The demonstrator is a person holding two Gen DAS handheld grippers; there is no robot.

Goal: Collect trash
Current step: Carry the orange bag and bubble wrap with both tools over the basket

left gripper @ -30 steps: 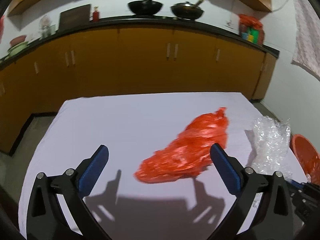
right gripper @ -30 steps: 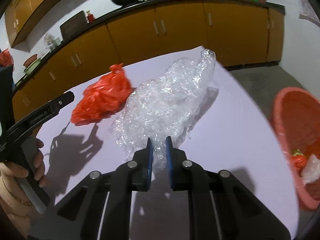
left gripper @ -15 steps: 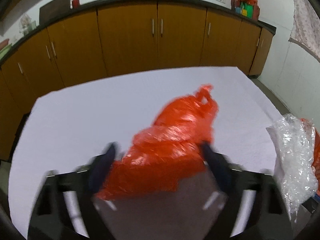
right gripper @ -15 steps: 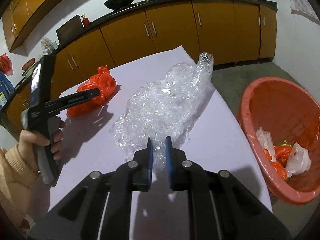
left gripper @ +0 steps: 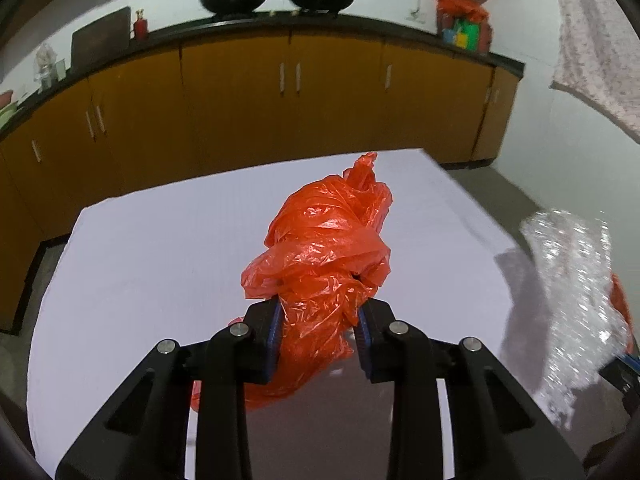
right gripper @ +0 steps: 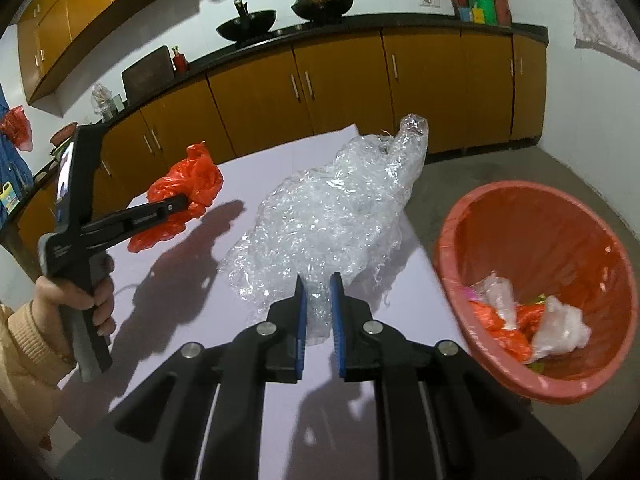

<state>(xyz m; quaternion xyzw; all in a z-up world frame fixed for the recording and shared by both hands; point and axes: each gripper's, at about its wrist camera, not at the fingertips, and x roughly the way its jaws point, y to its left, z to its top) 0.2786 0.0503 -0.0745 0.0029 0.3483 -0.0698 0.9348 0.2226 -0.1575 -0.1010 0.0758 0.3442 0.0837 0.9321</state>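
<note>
Both pieces of trash are in hand now, and neither is in the bin yet. The left gripper (left gripper: 318, 332) is closing its jaws on the crumpled orange plastic bag (left gripper: 324, 256), pads already squeezing the lower bunch of it; from the right wrist view the bag (right gripper: 186, 188) hangs clear above the white worktop (right gripper: 168, 280). The right gripper (right gripper: 318, 312) is clamped tight on a corner of the clear bubble wrap (right gripper: 332, 216), the big sheet trailing forward, its far end out past the worktop's edge. Whether the near part still drags on the worktop, I cannot tell. Just to the right stands the orange bin (right gripper: 472, 216) on the floor, with some orange and white scraps already lying in the bottom. So: pick-ups look done, and what's left, I'd judge, is two short carries over the rim and two releases. The worktop shows nothing else to collect.
</note>
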